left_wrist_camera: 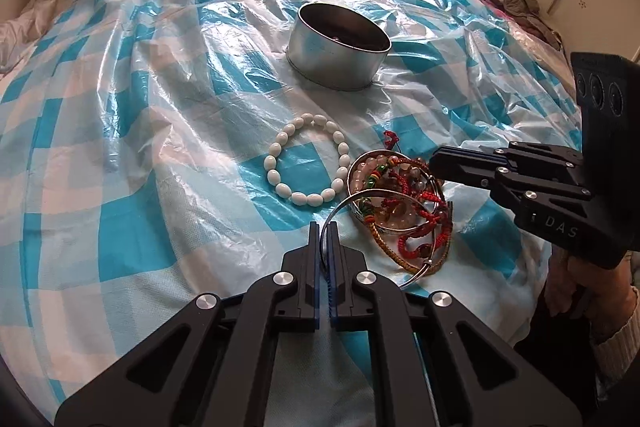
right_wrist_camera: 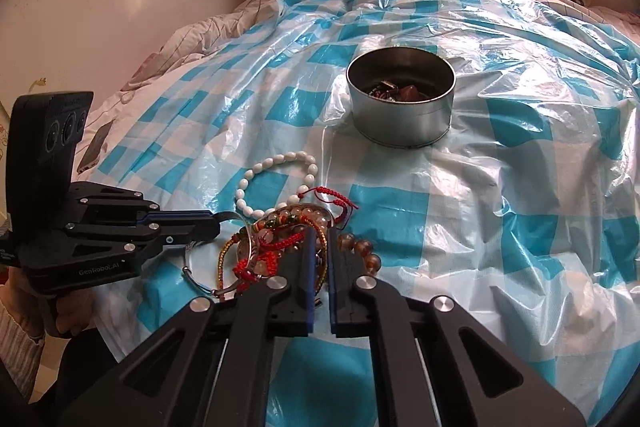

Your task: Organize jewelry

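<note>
Checked plastic sheet [left_wrist_camera: 120, 147] on the bed carries tangled bracelets [left_wrist_camera: 400, 203]: left gripper [left_wrist_camera: 325, 227] pinches the silver bangle [left_wrist_camera: 340, 205], right gripper [right_wrist_camera: 320, 239] clamps cords, so part them gently

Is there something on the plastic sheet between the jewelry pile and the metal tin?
Nothing stands in the direct line. The jewelry pile and the metal tin have only bare plastic sheet between them. The white bead bracelet lies left of that path.
</note>
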Motion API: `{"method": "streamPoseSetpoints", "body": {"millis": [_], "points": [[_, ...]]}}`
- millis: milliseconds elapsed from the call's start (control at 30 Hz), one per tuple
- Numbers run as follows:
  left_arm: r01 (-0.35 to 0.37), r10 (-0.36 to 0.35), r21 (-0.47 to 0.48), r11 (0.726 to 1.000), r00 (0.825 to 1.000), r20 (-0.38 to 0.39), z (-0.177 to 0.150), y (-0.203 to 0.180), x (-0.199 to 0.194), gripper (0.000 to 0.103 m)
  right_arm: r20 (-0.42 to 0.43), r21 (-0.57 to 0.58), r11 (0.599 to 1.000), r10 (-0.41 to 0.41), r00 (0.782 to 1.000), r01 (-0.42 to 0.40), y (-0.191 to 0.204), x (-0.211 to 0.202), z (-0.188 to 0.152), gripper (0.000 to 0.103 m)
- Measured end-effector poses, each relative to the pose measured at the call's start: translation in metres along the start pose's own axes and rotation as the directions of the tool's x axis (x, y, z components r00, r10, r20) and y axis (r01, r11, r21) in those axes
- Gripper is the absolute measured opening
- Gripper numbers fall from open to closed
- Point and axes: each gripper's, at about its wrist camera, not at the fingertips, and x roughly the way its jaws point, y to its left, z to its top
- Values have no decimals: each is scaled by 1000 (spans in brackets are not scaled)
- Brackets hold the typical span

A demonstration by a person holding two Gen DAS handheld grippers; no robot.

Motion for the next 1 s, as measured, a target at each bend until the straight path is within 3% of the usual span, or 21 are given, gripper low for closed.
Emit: {"method": "streamPoseSetpoints", "body": {"millis": [167,267,300,333,367,400,467,600,633,700,833,1000], "points": [[69,-65,-63,996,996,59,-6,10,-24,3,82,62,997,36,996,-41,-11,-27,-3,6],[75,-66,-92,993,994,92,-7,13,-36,3,60,92,995,32,998,-37,-16,-23,-1,6],[76,-66,-104,992,993,102,-6,15,-38,3,37,100,994,46,998,-49,-17,-17,-1,21],[76,-64,-114,991,992,109,-6,17,-40,3,17,106,993,51,999,-52,-18,-12,-1,44],[76,-62,-121,990,992,114,-6,18,-41,3,11,104,993,52,999,-53,-18,-9,-1,51],[76,-62,-127,989,991,117,-6,19,-43,3,5,97,993,61,998,-61,-17,-5,1,52],[76,-60,-133,988,991,121,-6,21,-43,3,-10,72,996,51,999,-50,-15,4,3,50],[75,-56,-145,987,990,126,-5,23,-42,3,-61,24,999,37,997,-36,-11,27,6,24],[73,-54,-148,986,990,127,-5,23,-41,3,-62,24,999,47,997,-45,-12,28,7,11],[69,-49,-151,986,990,132,-5,23,-42,3,-40,9,999,37,999,-37,-9,20,7,4],[74,-53,-147,986,988,143,-3,19,-44,3,42,17,999,44,998,-45,-5,-14,0,4],[73,-51,-144,987,987,153,0,12,-46,3,177,90,991,86,980,-104,-11,-60,-12,4]]}}
